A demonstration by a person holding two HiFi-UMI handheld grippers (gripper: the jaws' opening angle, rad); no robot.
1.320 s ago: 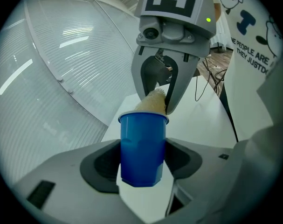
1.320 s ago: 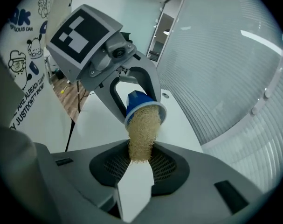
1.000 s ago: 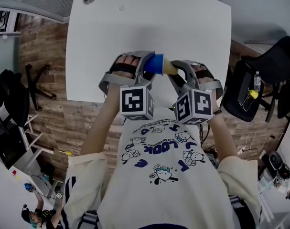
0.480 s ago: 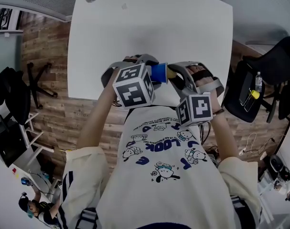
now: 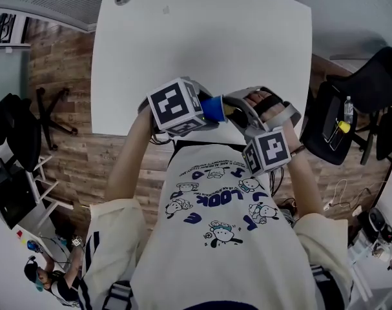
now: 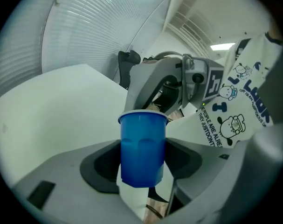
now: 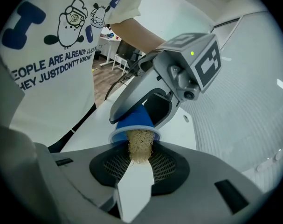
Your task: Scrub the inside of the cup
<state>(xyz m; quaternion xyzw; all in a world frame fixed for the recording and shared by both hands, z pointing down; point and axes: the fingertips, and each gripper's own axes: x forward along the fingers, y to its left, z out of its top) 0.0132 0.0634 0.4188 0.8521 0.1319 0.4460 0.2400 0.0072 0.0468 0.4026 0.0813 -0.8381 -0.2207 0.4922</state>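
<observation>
The left claw (image 6: 142,164) clamps the blue cup (image 6: 142,139) by its sides. The right claw (image 7: 139,167) pinches a tan fibrous scrubber (image 7: 140,146), its tip poked into the cup's mouth.

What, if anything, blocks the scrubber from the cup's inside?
Nothing visible. The left gripper holds the cup by its sides, mouth facing the right gripper, which pinches the scrubber. Its tip is at the mouth, seemingly just inside.
</observation>
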